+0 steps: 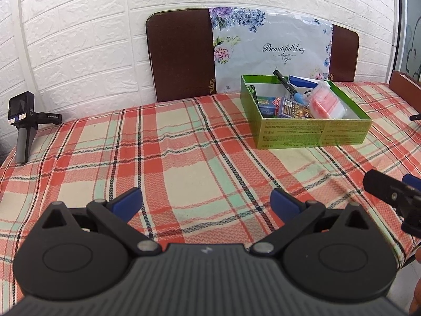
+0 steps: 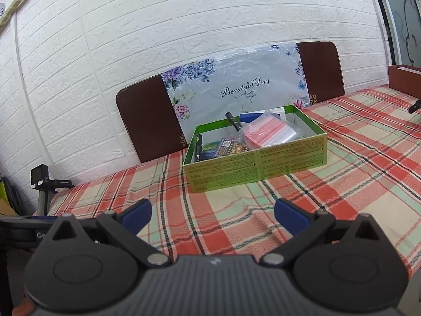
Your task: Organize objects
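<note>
Left hand-held gripper: spread, empty | right hand-held gripper: spread, empty | green box: filled, on checked worktop

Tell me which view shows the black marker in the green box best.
The left wrist view: the black marker shows its cap and barrel leaning against the back of the green box. In the right wrist view the marker is smaller, with its lower end hidden.

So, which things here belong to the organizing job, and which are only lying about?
Job:
green box
marker
bag of red-and-white packets
card packs
left hand-held gripper, open
right hand-held gripper, open

Lying about:
camera on stand
floral sheet
brown board
</note>
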Tool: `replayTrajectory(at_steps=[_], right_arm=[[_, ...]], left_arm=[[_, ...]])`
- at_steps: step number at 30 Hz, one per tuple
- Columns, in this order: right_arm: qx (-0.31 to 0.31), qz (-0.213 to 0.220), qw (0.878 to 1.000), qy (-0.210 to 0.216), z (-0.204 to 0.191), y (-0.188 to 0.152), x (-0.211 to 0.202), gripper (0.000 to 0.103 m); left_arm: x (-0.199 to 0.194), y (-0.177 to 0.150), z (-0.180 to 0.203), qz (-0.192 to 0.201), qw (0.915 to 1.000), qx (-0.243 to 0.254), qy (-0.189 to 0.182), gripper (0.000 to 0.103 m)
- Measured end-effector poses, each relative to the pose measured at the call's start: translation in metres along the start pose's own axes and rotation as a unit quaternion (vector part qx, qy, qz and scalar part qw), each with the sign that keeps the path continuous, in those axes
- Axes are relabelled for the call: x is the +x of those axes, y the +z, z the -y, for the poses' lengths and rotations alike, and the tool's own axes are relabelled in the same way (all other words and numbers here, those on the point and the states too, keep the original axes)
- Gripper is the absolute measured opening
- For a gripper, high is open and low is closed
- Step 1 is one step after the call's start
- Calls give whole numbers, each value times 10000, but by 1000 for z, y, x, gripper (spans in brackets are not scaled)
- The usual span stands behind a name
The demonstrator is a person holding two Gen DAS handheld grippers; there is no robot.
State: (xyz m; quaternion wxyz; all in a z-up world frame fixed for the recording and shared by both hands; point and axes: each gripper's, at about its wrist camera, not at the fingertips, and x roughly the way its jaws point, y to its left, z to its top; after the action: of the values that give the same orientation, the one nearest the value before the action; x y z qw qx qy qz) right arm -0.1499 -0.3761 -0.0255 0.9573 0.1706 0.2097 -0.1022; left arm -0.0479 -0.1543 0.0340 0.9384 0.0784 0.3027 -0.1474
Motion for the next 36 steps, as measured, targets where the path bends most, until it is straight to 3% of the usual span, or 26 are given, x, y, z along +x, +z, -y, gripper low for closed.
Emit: replayTrajectory(at_steps=[9, 36], right_arm=[[-7, -87, 10000, 2, 2, -2, 4, 103], [-171, -250, 9995, 36, 3, -6, 13, 103]], left_arm=[[0, -5, 2, 24, 9997, 74, 214, 103], [3, -9, 3, -183, 9997, 132, 82, 103]])
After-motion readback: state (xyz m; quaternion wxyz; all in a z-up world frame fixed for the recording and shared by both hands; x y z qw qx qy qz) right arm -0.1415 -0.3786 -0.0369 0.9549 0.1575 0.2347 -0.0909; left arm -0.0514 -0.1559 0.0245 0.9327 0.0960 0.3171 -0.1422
